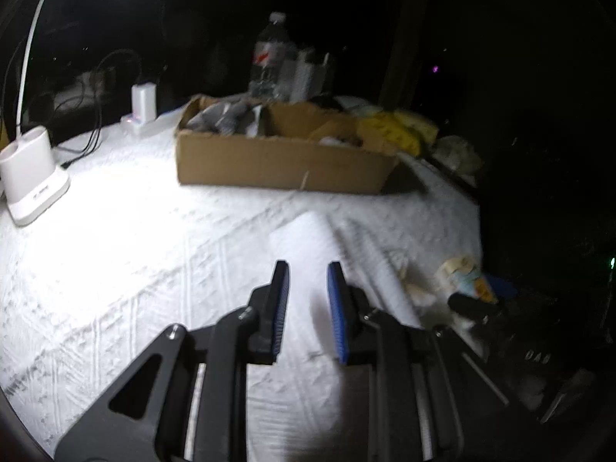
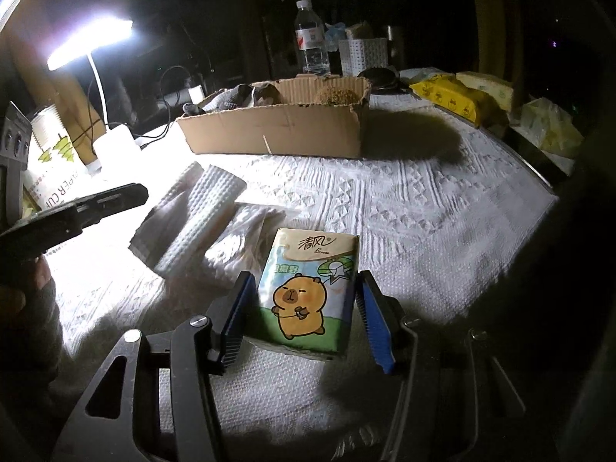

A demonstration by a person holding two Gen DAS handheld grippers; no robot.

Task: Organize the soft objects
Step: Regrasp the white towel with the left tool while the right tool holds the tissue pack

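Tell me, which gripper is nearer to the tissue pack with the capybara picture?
Right. The right gripper has the capybara tissue pack between its open fingers. The left gripper is apart from it, open over the rolled white towel.

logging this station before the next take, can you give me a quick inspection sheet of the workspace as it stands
Surface: white embossed tablecloth, brightly lit at left, dim at right.
Job's things: capybara-print tissue pack; white rolled waffle towel; crumpled white plastic wrap; open brown cardboard box with grey fabric inside.
Clutter: clear water bottle, white lattice basket, yellow wipes packs, paper cup sleeve.
Grippers: right gripper open, astride the tissue pack, pads apart from it; left gripper open, over the towel.
Cables: black cables beside the white desk lamp base and white charger.
Surroundings: dark, little discernible.
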